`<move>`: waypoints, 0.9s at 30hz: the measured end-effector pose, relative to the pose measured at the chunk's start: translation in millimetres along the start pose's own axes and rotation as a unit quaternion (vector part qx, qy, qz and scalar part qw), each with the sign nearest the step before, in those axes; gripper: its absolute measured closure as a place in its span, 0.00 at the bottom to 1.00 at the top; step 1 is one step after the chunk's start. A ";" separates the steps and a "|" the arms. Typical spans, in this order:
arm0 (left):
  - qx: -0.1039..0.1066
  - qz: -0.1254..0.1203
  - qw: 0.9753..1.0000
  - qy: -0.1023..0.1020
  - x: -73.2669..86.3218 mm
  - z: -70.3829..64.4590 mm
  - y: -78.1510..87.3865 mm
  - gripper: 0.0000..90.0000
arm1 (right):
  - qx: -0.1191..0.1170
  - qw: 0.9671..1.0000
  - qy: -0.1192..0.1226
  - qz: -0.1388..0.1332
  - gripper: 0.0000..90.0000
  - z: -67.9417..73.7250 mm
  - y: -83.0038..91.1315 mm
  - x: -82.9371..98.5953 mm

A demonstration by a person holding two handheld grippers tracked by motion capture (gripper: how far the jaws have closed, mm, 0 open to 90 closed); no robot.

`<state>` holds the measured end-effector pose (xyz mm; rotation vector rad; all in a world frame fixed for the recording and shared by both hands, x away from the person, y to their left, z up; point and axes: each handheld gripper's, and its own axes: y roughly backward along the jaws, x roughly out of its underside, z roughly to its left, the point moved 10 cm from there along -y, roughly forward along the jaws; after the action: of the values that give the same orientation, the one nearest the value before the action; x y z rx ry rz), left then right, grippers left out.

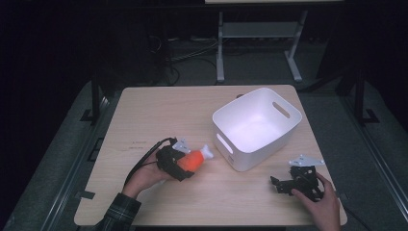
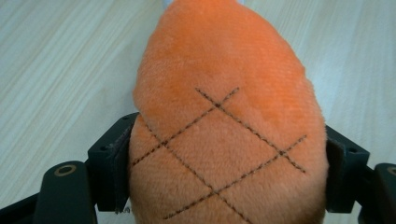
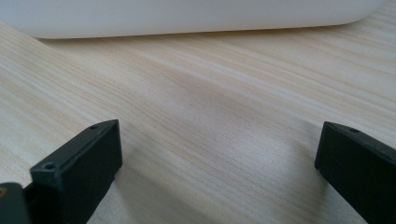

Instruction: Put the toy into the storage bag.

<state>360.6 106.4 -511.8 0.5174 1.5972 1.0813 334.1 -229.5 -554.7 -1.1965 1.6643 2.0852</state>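
An orange plush toy (image 1: 193, 160) with a white tip lies low over the wooden table (image 1: 159, 110), just left of a white plastic bin (image 1: 257, 126). My left gripper (image 1: 179, 163) is shut on the toy's thick end. In the left gripper view the orange plush toy (image 2: 224, 121), crossed by dark stitched lines, bulges between both black pads (image 2: 119, 163). Near the table's front right corner my right gripper (image 1: 279, 185) rests open on the wood. Its jaws stand wide apart in the right gripper view, nothing between them, the bin's wall (image 3: 187, 16) ahead.
The bin has slot handles in its walls and stands right of the table's centre. Bare wood stretches across the table's left and far parts. Beyond the far edge are dark floor, cables and the metal legs of another table (image 1: 220, 53).
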 end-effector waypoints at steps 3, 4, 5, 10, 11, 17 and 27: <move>0.001 -0.010 1.000 0.002 -3.9 -0.8 4.0 0.24 | 0.000 1.000 0.000 0.000 0.00 0.0 0.0 0.0; 0.000 -0.011 1.000 0.000 -4.7 -0.1 5.8 0.24 | 0.000 1.000 0.000 0.000 0.00 0.0 0.0 0.0; 0.000 -0.011 1.000 0.000 -4.7 -0.1 5.8 0.23 | 0.000 1.000 0.000 0.000 0.00 0.0 0.0 0.0; 0.005 -0.035 0.999 0.017 -11.7 1.3 13.2 0.24 | 0.000 1.000 0.000 0.000 0.00 0.0 0.0 0.0; 0.005 -0.035 0.999 0.017 -11.7 1.3 13.2 0.24 | 0.000 1.000 0.000 0.000 0.00 0.0 0.0 0.0; 0.001 -0.047 0.999 0.014 -18.8 4.2 23.4 0.23 | 0.000 1.000 0.000 0.000 0.00 0.0 0.0 0.0; -0.001 -0.063 0.998 0.014 -30.7 6.0 34.0 0.24 | 0.000 1.000 0.000 0.000 0.00 0.1 0.0 0.0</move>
<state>369.1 101.3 -466.7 0.3955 1.6314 0.9985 334.1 -229.4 -554.7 -1.1954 1.6642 2.0855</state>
